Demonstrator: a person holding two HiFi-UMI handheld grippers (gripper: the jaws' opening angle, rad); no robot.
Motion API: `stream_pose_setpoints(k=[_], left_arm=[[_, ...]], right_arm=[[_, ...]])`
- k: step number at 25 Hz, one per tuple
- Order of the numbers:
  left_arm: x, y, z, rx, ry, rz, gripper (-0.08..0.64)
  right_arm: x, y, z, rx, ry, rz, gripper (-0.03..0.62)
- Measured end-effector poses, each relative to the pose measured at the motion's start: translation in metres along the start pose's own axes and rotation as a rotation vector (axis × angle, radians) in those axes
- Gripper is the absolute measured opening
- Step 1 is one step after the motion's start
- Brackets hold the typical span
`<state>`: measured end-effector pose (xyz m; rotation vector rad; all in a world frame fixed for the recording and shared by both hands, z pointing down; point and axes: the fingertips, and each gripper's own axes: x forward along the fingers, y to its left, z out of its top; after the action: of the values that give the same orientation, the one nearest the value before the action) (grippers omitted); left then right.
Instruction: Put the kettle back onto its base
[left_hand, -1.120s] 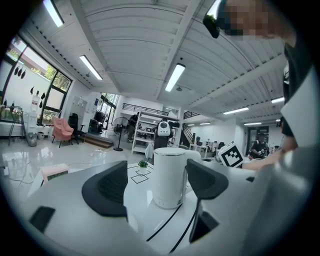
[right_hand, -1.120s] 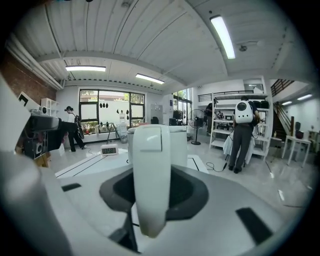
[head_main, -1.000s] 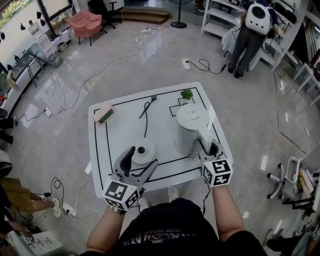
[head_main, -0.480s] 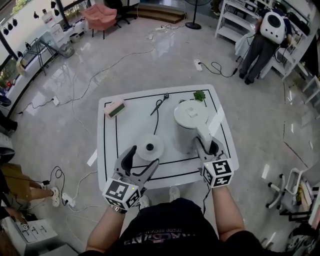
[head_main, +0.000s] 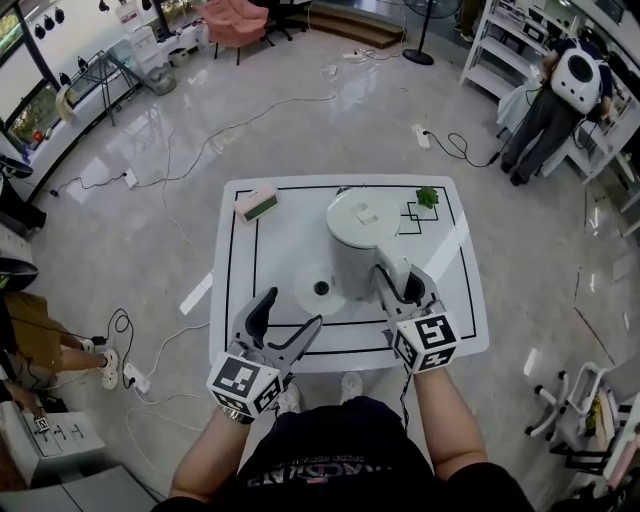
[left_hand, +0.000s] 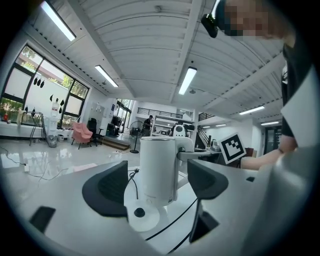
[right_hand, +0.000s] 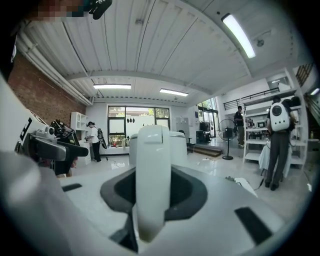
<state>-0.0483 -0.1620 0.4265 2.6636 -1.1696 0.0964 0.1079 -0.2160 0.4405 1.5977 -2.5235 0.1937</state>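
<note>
The white kettle (head_main: 362, 243) stands upright over the table, its bottom by the right rim of the round white base (head_main: 318, 289); whether it touches I cannot tell. My right gripper (head_main: 400, 287) is shut on the kettle's handle (right_hand: 151, 185), with the body (right_hand: 176, 145) behind it. My left gripper (head_main: 289, 312) hangs open just in front of the base, nothing between its jaws. From the left gripper view the kettle (left_hand: 159, 167) rises just behind the base (left_hand: 142, 216), whose centre stud shows.
The white table (head_main: 455, 300) carries black taped lines, a pink and green block (head_main: 257, 204) at the far left and a small green thing (head_main: 428, 197) at the far right. The base's black cord (left_hand: 131, 181) trails back. Cables lie on the floor; a person (head_main: 565, 95) stands far right.
My right gripper has carried the kettle leftward across the table, from well right of the base to its right rim. The left gripper stays open and has shifted a little.
</note>
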Motion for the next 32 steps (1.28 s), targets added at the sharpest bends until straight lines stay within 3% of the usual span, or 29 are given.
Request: stream_pose_setpoints(k=[14,32], left_arm=[[-0.039,0.040,-0.002,-0.014,0.009,0.073,0.367],[-0.055,0.055,-0.007,-0.017,0.030,0.074,0.367]], right_arm=[[0.043,0.067,-0.006,-0.017,-0.018,0.125,0.110],[0.053,0.087,-0.023,-0.017,-0.033,0.136,0.110]])
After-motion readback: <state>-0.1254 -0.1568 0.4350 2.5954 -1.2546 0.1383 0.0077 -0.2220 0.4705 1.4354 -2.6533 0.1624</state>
